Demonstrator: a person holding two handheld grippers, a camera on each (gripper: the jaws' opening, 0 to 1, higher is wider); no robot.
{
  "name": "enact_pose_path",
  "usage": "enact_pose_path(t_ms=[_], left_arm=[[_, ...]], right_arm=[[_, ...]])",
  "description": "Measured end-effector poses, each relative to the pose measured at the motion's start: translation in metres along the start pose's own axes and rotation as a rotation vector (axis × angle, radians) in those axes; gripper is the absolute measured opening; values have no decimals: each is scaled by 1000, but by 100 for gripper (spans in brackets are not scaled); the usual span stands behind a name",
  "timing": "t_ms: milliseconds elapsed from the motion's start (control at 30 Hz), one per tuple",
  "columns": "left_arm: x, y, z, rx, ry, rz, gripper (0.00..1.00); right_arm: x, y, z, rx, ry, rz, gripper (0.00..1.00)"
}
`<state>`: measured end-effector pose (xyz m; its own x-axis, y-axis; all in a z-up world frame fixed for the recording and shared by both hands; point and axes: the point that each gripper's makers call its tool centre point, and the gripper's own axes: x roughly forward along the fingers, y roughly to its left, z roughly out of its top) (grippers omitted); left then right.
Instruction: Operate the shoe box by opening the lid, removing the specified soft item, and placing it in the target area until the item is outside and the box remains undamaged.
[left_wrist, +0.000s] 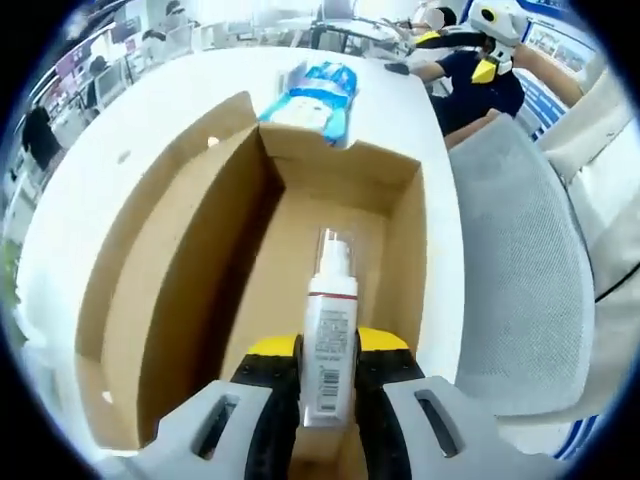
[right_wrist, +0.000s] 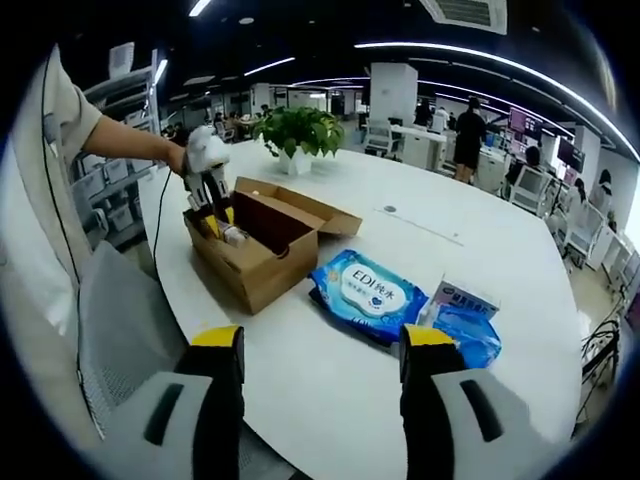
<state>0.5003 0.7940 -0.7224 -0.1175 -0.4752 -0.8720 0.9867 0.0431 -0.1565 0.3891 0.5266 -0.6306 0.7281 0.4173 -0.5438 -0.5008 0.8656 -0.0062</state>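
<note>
At the left, the left gripper (left_wrist: 327, 385) reaches into the open cardboard shoe box (left_wrist: 180, 270), jaws clamped on a slim white pump bottle (left_wrist: 330, 345), likely to lift it out. The wipes pack (right_wrist: 366, 292), soft glossy blue, lies on the round white counter (right_wrist: 470, 250) beside the box. The right gripper (right_wrist: 322, 375) hovers, jaws wide and empty.
</note>
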Motion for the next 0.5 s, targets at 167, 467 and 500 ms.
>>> enact_pose_path(t_ms=[167, 467, 500], left_arm=[[1, -2, 10, 29, -27, -7, 17], [-4, -15, 34, 68, -86, -23, 17], [-5, -19, 39, 77, -95, -25, 17]], right_arm=[[2, 4, 7, -13, -26, 13, 60], [5, 9, 13, -28, -55, 40, 57], [5, 10, 13, -30, -58, 41, 58]])
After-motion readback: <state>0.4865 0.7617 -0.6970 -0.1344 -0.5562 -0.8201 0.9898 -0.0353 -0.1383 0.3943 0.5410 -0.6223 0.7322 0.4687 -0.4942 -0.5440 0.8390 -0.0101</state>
